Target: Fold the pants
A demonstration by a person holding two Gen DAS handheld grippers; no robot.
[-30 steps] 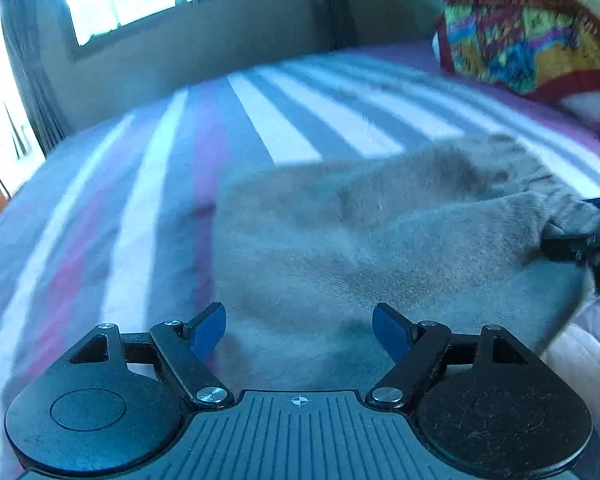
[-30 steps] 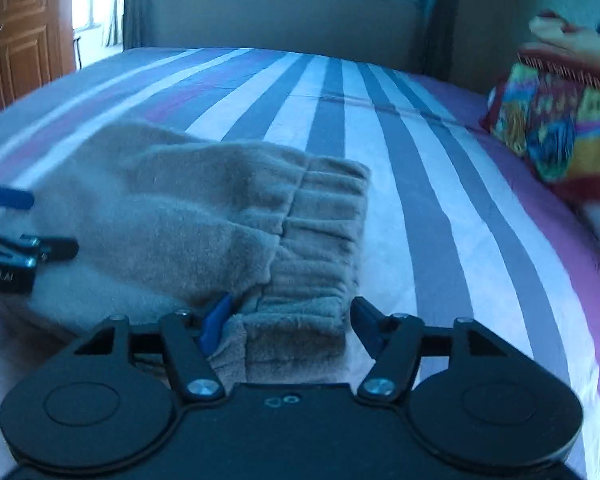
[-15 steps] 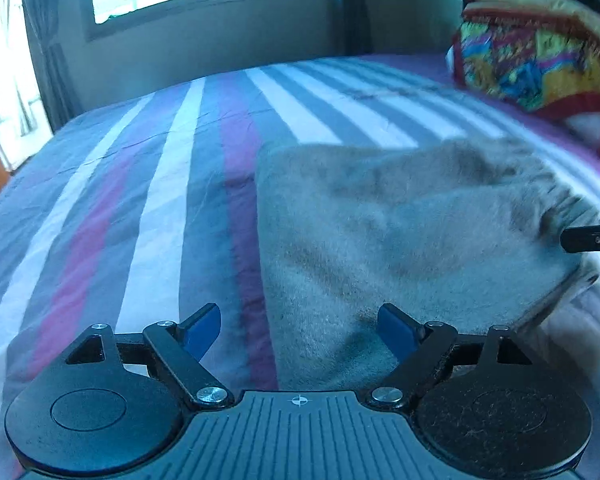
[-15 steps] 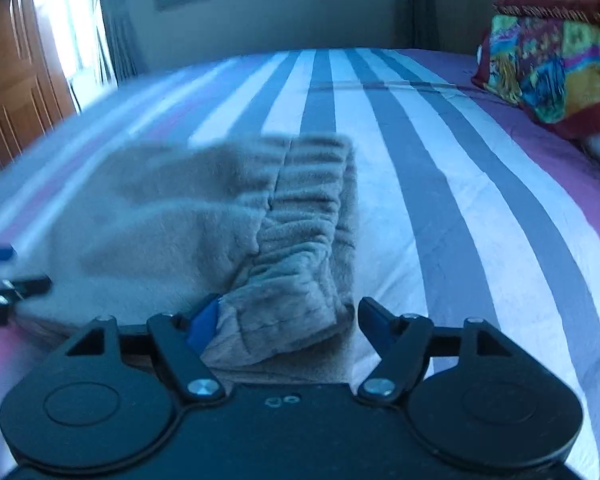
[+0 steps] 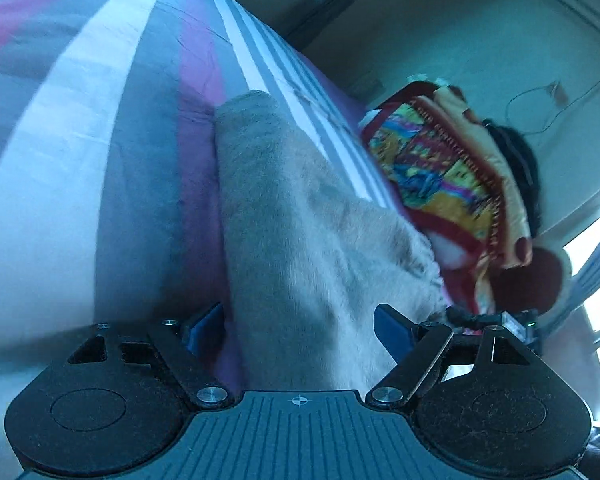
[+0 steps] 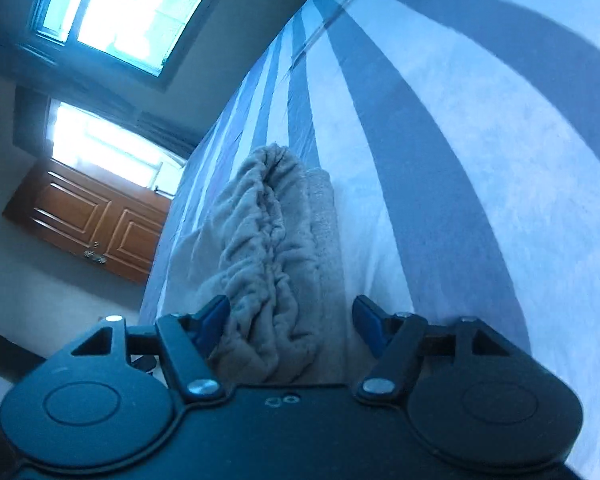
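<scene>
The grey fleece pants (image 5: 300, 232) lie folded into a compact stack on the striped bed. In the left wrist view my left gripper (image 5: 300, 330) is open, rolled on its side, with the near edge of the pants between its blue fingertips. In the right wrist view my right gripper (image 6: 294, 320) is open too, also rolled, with the gathered elastic waistband (image 6: 268, 248) of the pants between its fingertips. Neither gripper is closed on the cloth. The right gripper's tip (image 5: 496, 322) shows past the pants in the left wrist view.
The striped bedsheet (image 5: 80, 160) spreads to the left of the pants and also fills the right of the right wrist view (image 6: 460, 160). A colourful folded blanket (image 5: 452, 176) lies beyond the pants. A wooden door (image 6: 92, 220) and windows (image 6: 124, 4) stand across the room.
Both grippers have rolled sharply sideways, so the bed now looks tilted. Both have moved in closer to the pants' near edge. Both stay open.
</scene>
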